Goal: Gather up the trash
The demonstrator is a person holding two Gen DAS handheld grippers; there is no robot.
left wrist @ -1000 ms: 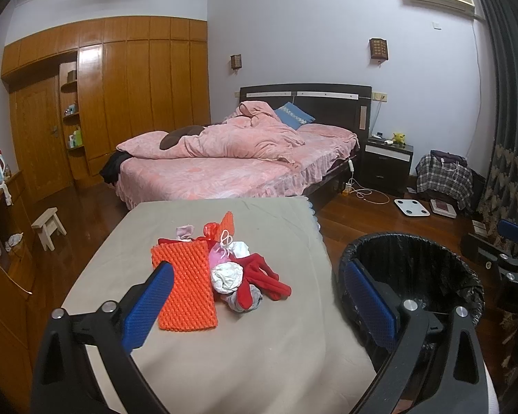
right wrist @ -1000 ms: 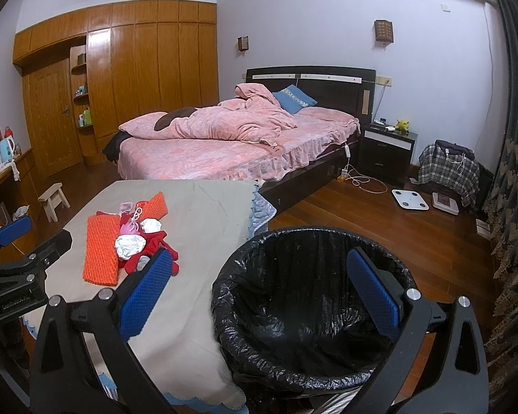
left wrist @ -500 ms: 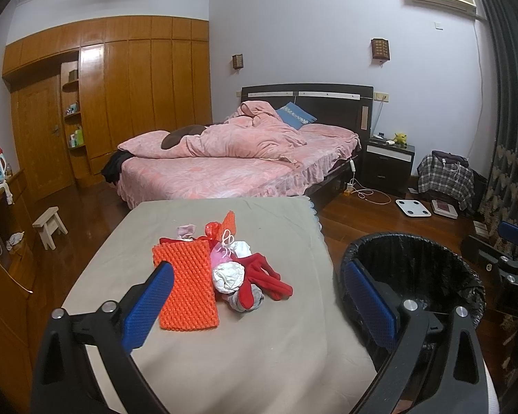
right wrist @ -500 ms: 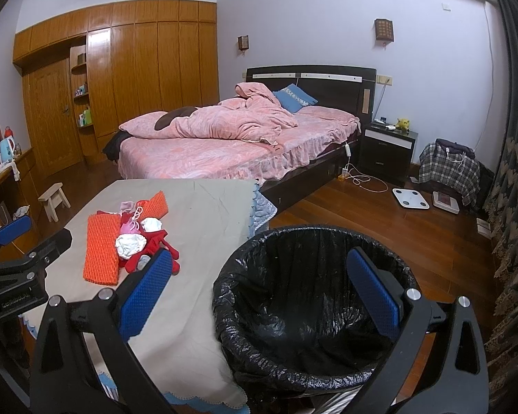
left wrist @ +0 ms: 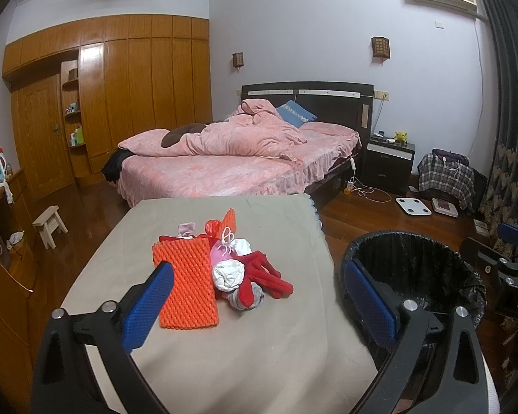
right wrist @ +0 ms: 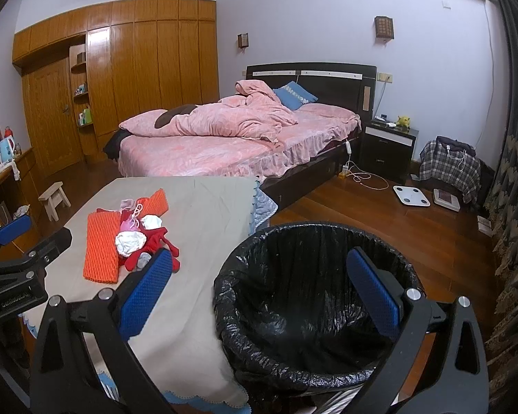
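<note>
A heap of red, white and orange foam-net scraps [left wrist: 221,272] sits mid-frame on the beige cloth-covered table [left wrist: 259,352], the black-lined round bin [right wrist: 314,296] at lower right. Left gripper [left wrist: 259,296] and right gripper [right wrist: 259,289] gape empty — loose pieces may slip off the table edge.

Worktop [left wrist: 276,362] near edge cut off by left wrist picture's bottom. Bin [left wrist: 414,241] partly hidden there behind left gripper [left wrist: 259,296]; its base unseen in both views. Bin floor lost in dark liner folds in right wrist view. Trash pile [right wrist: 134,238]: pieces overlap, small pink and white bits too tangled to name. Shelf items [right wrist: 84,114] too small to tell. Right gripper [left wrist: 511,262] cut off by right edge. Lettering on it partly cropped, unreadable.
</note>
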